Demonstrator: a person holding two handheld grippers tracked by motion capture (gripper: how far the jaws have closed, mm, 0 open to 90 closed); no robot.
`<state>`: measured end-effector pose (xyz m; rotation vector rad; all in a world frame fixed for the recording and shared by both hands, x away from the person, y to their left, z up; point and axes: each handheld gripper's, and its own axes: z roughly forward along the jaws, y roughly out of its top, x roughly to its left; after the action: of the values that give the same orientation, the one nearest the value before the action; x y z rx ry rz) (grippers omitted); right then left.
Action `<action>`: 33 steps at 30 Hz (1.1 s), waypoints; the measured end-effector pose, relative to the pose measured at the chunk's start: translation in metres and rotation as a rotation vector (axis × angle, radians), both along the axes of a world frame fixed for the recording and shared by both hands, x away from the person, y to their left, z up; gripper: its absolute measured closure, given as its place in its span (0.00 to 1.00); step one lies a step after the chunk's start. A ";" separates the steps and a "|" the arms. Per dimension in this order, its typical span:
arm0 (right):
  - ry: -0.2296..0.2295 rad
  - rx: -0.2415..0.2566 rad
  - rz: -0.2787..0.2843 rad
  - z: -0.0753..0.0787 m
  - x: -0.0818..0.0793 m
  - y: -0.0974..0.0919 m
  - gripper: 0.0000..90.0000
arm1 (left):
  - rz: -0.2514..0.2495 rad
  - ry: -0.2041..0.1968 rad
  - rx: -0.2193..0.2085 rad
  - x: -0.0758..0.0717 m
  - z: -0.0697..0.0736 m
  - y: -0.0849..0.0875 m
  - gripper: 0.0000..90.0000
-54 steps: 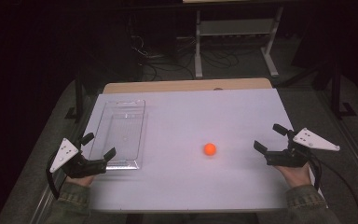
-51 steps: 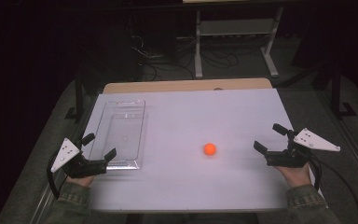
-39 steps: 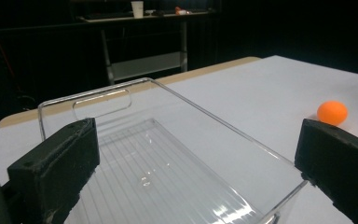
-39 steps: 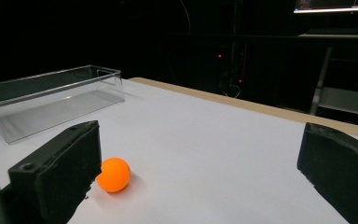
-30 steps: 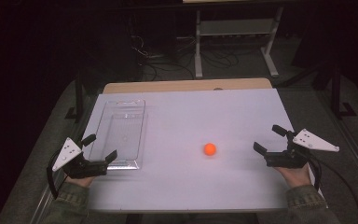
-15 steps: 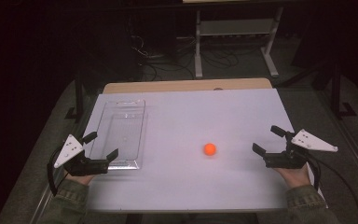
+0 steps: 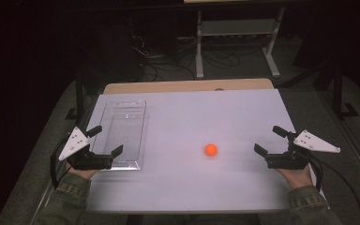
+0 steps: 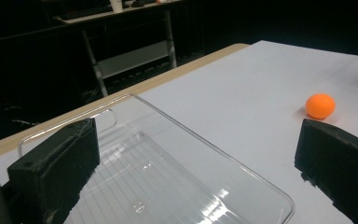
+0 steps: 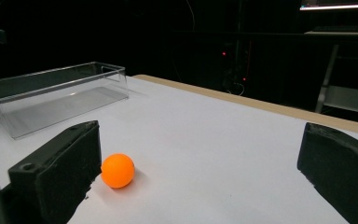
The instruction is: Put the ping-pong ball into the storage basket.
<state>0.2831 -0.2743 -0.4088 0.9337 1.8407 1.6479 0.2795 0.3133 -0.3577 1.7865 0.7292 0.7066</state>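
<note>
A small orange ball point(image 7: 211, 149) lies on the white table point(image 7: 192, 117), right of centre; it also appears as the orange ball point(image 8: 320, 105) and the orange ball point(image 9: 117, 170). A clear plastic tray point(image 7: 123, 132) stands empty at the left, seen close as the tray point(image 8: 168, 177) and far off as the tray point(image 9: 51, 95). My left gripper point(image 7: 105, 141) hovers open over the tray's near end. My right gripper point(image 7: 269, 139) is open at the table's right side, a short way right of the ball, holding nothing.
A metal-legged bench point(image 7: 236, 33) and cables stand on the dark floor beyond the table's far edge. The table's wooden far rim point(image 7: 187, 86) shows past the white sheet. Both forearms in green sleeves enter from the near edge.
My left gripper has risen slightly and shifted a little over the tray's near end. The right gripper has edged slightly toward the ball. The ball and tray have not moved.
</note>
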 end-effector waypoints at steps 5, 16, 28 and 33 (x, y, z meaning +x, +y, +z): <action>0.001 -0.001 0.001 0.000 0.000 0.000 0.00 | -0.010 0.002 0.009 0.003 0.005 -0.002 0.00; 0.004 -0.007 0.002 0.000 0.000 0.001 0.00 | -0.034 0.026 0.034 0.009 0.014 -0.004 0.00; 0.010 -0.013 -0.002 -0.001 0.000 0.001 0.00 | -0.061 0.045 0.053 0.014 0.022 -0.009 0.00; 0.009 -0.017 -0.003 -0.001 0.000 0.001 0.00 | -0.071 0.052 0.067 0.016 0.023 -0.012 0.00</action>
<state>0.2833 -0.2730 -0.4103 0.9370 1.8556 1.6262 0.2958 0.3011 -0.3344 1.8885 0.6803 0.6460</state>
